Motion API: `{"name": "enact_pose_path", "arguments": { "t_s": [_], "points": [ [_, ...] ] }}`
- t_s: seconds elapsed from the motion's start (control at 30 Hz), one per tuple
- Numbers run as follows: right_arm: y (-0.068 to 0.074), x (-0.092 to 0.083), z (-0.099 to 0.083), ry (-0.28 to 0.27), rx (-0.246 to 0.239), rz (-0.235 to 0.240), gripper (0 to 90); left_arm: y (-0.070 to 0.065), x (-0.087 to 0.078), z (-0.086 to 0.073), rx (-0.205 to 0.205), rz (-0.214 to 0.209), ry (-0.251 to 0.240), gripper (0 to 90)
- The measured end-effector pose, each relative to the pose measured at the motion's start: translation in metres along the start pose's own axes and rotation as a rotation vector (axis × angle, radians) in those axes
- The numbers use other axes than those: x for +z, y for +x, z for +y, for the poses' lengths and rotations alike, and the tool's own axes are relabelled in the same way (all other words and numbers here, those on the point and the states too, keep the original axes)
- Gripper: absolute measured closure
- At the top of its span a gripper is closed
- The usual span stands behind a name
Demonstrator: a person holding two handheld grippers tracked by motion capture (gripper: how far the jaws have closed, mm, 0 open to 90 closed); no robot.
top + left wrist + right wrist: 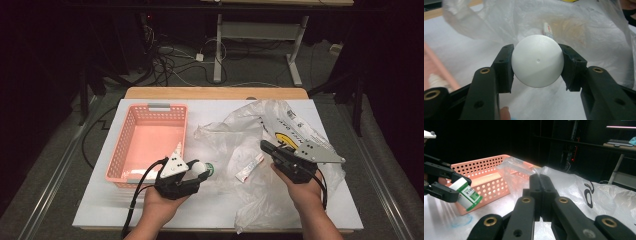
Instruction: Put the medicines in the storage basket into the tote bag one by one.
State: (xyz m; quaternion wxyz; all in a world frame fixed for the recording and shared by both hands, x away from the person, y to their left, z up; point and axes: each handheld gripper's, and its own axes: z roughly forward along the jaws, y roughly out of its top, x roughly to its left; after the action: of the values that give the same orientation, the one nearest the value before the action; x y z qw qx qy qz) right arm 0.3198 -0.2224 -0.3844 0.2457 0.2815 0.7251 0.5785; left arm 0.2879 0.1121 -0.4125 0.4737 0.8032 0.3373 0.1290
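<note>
My left gripper point(198, 172) is shut on a small white bottle point(203, 169) with a green label, just right of the pink basket's near corner. In the left gripper view the bottle's round white base point(537, 63) sits pressed between both pads. From the right gripper view the bottle point(466, 193) tilts, cap end down, in the left gripper point(454, 186). My right gripper point(266, 146) rests on a crumpled clear plastic bag point(280, 120), its jaws shut flat together point(540, 178). I cannot tell whether bag film point(599, 192) is pinched between them.
The pink perforated basket point(150, 107) stands at the left of the white table point(210, 205). A small white and red tube point(250, 167) lies under the bag film between the grippers. Cables and a desk frame occupy the dark floor beyond the table.
</note>
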Motion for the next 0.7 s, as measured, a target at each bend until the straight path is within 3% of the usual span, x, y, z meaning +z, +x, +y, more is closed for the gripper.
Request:
{"name": "enact_pose_path", "arguments": {
  "t_s": [0.37,0.7],
  "points": [
    [-0.001,-0.001,0.000,-0.005,0.002,0.001,90.0,-0.015,0.032,0.012,0.019,-0.033,0.017,49.2],
    [-0.001,-0.001,0.001,-0.005,0.003,0.002,90.0,-0.018,0.054,0.022,0.033,-0.033,0.022,49.2]
  ]
}}
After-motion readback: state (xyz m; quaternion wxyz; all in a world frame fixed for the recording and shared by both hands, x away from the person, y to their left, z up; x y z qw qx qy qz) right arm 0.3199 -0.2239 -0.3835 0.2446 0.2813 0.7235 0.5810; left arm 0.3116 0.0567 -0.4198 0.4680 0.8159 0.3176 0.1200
